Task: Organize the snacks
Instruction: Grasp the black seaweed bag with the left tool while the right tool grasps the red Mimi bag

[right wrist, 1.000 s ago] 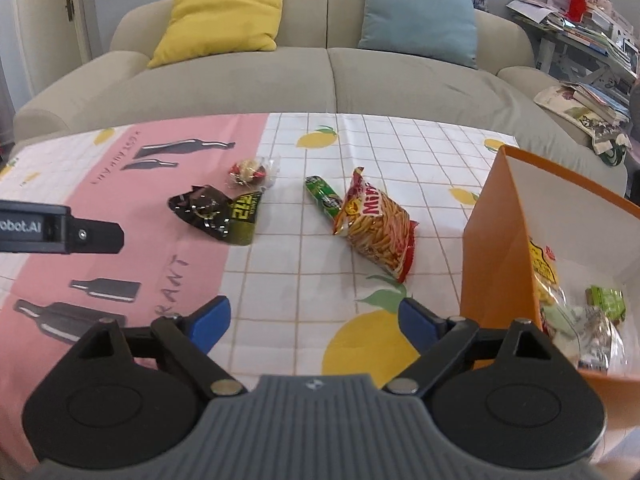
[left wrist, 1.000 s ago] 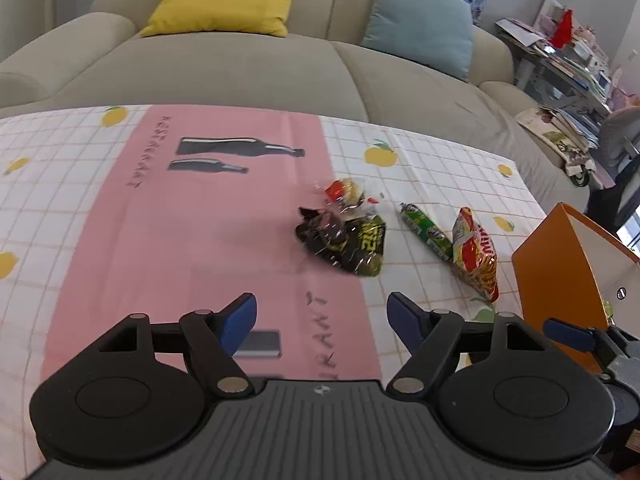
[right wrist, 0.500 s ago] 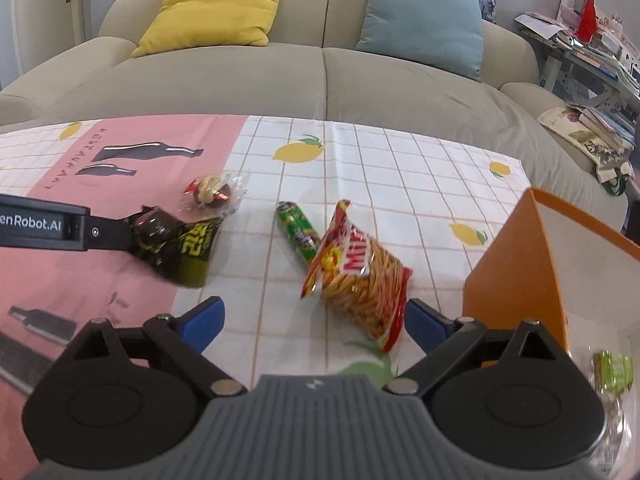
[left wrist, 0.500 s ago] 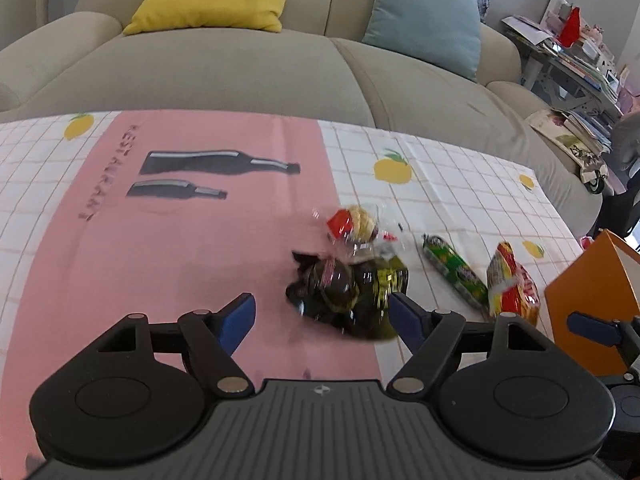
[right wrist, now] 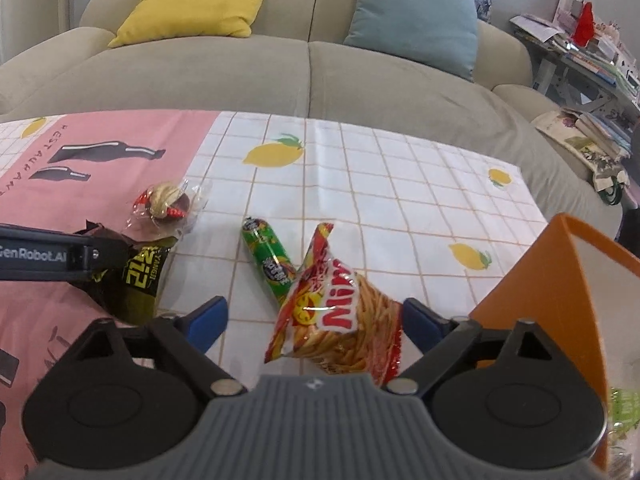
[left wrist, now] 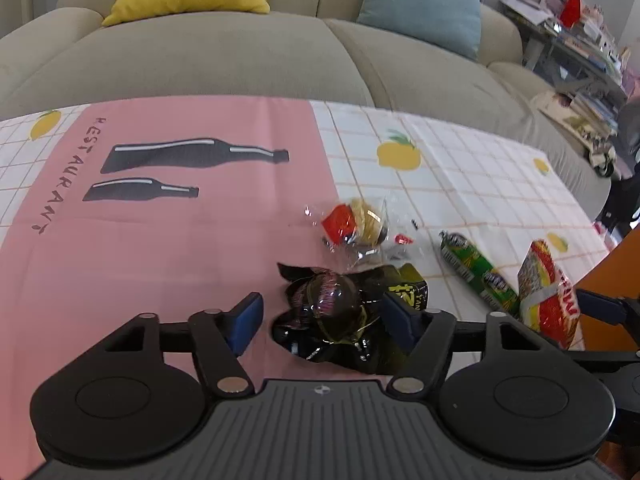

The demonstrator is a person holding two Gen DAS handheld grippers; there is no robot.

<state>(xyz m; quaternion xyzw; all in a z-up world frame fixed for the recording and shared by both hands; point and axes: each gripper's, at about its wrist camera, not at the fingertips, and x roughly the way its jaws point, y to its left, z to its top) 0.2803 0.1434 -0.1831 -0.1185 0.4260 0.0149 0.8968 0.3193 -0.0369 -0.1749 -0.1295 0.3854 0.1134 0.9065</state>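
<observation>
Snacks lie loose on the tablecloth (left wrist: 168, 248), and the orange box (left wrist: 608, 280) is the landmark for all of them. In the left wrist view, the left gripper (left wrist: 320, 318) has its fingers spread wide on either side of the black packet (left wrist: 332, 320), which lies flat on the cloth, farthest from the box; the pads flank the crumpled foil without visibly pressing it, probably so the jaws can close across its bulging middle. Just beyond it, toward the sofa (left wrist: 240, 60), sits the clear wrap (left wrist: 356, 226) with a round treat inside. Nearer the box lie the green roll (left wrist: 474, 270) and, closest to it, the red bag (left wrist: 548, 300); only an edge of the box shows here, so its contents are hidden. In the right wrist view, the right gripper (right wrist: 314, 322) also stands wide, its fingers bracketing the red bag (right wrist: 340, 324), which rests on the cloth just beside the box (right wrist: 552, 300), its top corner sticking up; no pad seems to touch it. The green roll (right wrist: 268, 260) lies against the bag's far side, away from the box. The box is open at the top, and a green-and-clear wrapper (right wrist: 624, 408) shows inside at the frame edge, so I judge sorting partly done; what else it holds I cannot tell.
</observation>
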